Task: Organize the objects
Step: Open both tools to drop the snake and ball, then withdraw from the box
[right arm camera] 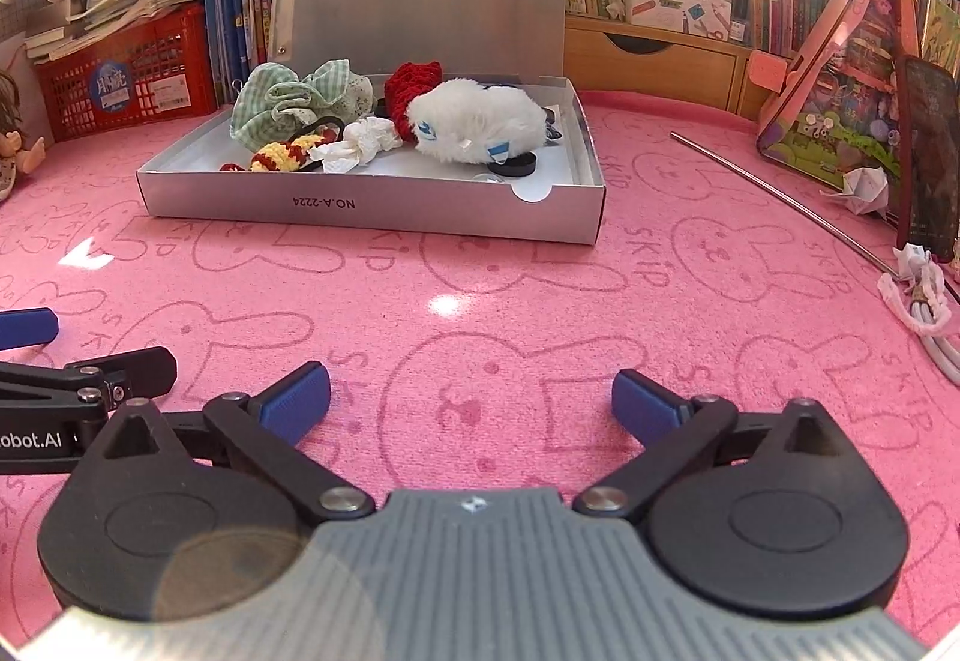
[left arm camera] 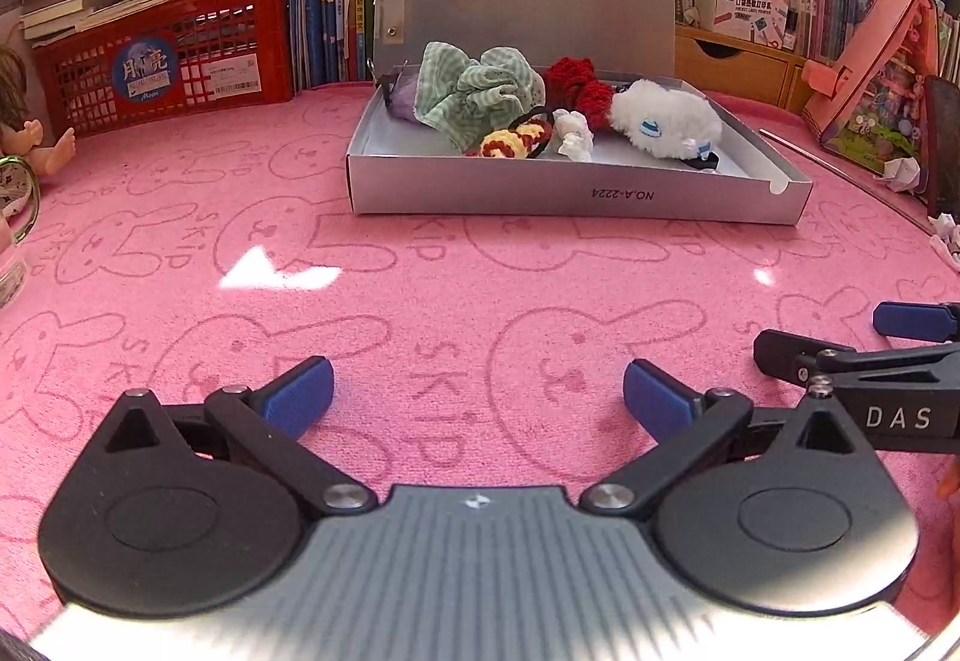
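A silver box with its lid up stands on the pink mat. It holds a green checked cloth, a red knit piece, a white plush toy, a yellow-red crochet piece and crumpled tissue. My left gripper is open and empty, well short of the box. My right gripper is open and empty too, beside the left one.
A red crate with books and a doll stand at the left. A wooden drawer unit, a pink house-shaped box, a metal rod, crumpled paper and a white cable are at the right.
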Motion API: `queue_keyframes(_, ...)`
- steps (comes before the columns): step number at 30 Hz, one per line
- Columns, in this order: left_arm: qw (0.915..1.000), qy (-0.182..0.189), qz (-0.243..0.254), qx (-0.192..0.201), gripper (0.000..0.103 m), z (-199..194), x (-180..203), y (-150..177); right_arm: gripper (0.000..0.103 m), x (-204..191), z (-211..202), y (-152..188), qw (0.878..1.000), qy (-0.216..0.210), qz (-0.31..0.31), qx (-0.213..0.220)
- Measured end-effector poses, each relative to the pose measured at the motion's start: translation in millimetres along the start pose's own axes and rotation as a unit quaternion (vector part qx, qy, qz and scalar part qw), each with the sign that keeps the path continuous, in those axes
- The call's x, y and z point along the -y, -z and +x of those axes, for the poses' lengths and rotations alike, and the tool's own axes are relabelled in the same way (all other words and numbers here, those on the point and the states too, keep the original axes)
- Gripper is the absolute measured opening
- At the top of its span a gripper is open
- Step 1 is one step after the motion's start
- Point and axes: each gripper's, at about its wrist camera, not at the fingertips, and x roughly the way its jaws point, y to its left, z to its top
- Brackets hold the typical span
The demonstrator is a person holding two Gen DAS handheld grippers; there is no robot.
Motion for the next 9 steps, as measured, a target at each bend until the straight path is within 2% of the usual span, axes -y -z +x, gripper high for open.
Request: queue_keyframes(9,1.0,-0.009,-0.002,-0.001,0.103,1.4,-0.7,0.0,0.103,0.2,0.5,0.1,1.0,-0.002,0.002,-0.001)
